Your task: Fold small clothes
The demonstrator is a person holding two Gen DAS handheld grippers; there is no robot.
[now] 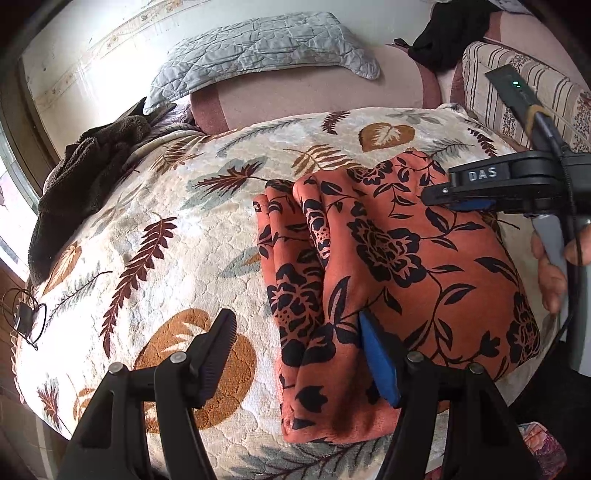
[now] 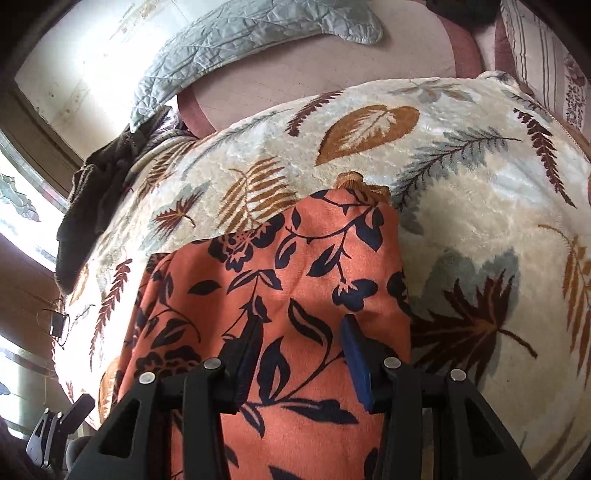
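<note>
Orange black-flowered garment [image 1: 388, 266], loosely folded

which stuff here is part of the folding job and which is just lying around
Part of the job:
- orange floral garment
- left hand-held gripper
- right hand-held gripper

Just lying about:
- dark brown towel
- grey quilted pillow
- black clothing
- leaf-print blanket

Folded garment on the blanket, a gripper at each side.

The garment [image 1: 388, 266] lies on the blanket [image 1: 166, 229]; the left gripper [image 1: 299, 354] stands over its near-left edge, the right gripper [image 2: 299, 354] over its right part. A towel [image 1: 77, 184] lies far left, a pillow [image 1: 258, 51] behind.
</note>
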